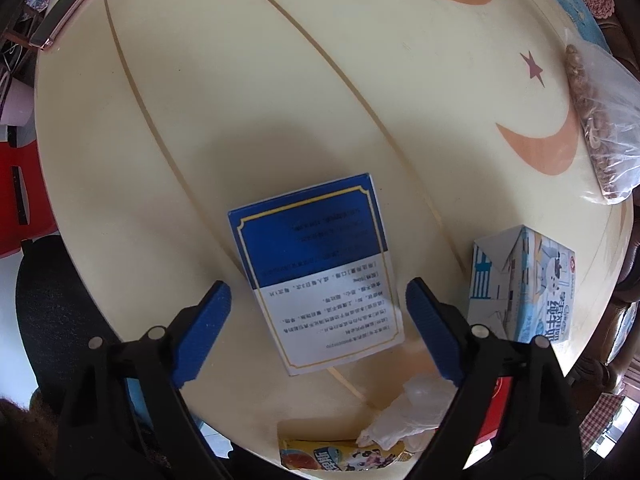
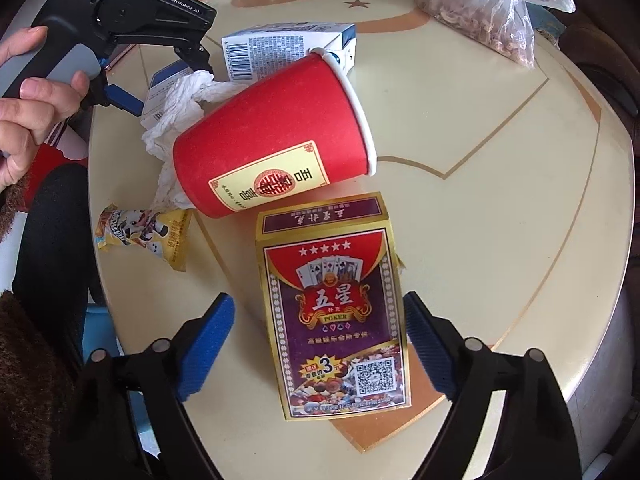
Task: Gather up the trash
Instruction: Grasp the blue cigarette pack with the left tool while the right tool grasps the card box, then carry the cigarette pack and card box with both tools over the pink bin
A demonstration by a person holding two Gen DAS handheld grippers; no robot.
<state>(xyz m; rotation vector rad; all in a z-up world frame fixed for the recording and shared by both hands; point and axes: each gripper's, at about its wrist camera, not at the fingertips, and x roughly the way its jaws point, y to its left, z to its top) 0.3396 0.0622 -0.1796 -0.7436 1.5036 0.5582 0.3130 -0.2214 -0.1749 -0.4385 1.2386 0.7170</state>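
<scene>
left tongs point(image 1: 318, 320) point straight down with jaws wide, straddling the lower half of the blue-and-white box point(image 1: 316, 272); a clear gap shows on each side and nothing is gripped. right tongs point(image 2: 320, 344) likewise stand open around the poker card box point(image 2: 336, 320), pads clear of both long edges.

both boxes lie flat on the cream surface point(image 1: 240, 100). judged as thin card: light, fairly stiff across the short side, apt to buckle if squeezed hard and to slide on the glossy top. best hold is across the narrow width, at mid-length, pads low on the edges.

taking the poker card box as landmark: the red paper cup point(image 2: 276, 140) lies on its side just beyond it, touching or nearly so; crumpled tissue point(image 2: 176, 112) sits behind the cup's base, soft and easily pinched; a yellow snack wrapper point(image 2: 144, 236) lies to the left, thin and slippery; a milk carton point(image 2: 288, 50) lies past the cup; a clear bag of what may be nuts point(image 2: 480, 20) rests far right.
</scene>
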